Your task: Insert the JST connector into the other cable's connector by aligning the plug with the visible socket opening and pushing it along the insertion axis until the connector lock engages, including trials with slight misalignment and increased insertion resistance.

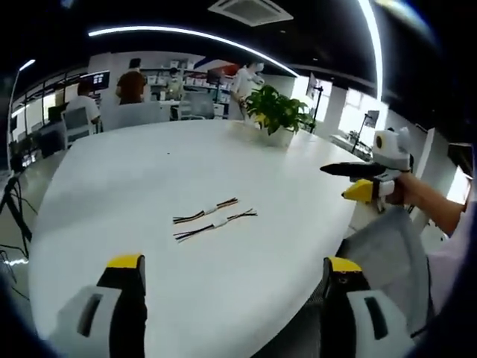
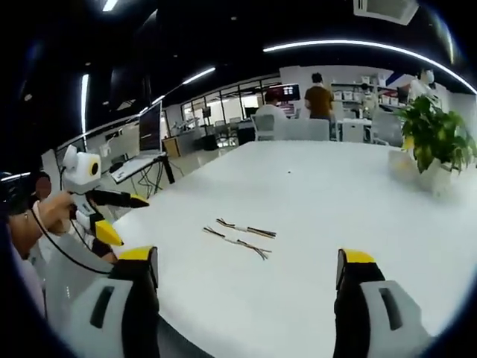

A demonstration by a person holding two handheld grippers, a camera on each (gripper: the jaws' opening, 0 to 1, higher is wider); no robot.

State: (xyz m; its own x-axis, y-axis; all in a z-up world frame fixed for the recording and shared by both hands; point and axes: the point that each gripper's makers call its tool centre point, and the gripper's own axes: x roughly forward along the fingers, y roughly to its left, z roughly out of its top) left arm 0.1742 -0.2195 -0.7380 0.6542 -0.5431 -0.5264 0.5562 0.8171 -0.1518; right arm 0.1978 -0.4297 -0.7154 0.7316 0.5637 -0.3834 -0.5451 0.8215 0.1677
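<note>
I am holding the left tongs (image 1: 232,272) spread wide with nothing between them, low over the near edge of the white bench (image 1: 134,171). The two short cables (image 1: 215,215) are lying side by side on it, ahead of these tongs and well apart from them. The right tongs (image 2: 248,267) are gaping too, the cables (image 2: 240,234) ahead. A potted plant (image 1: 279,112) is sitting far beyond.
</note>
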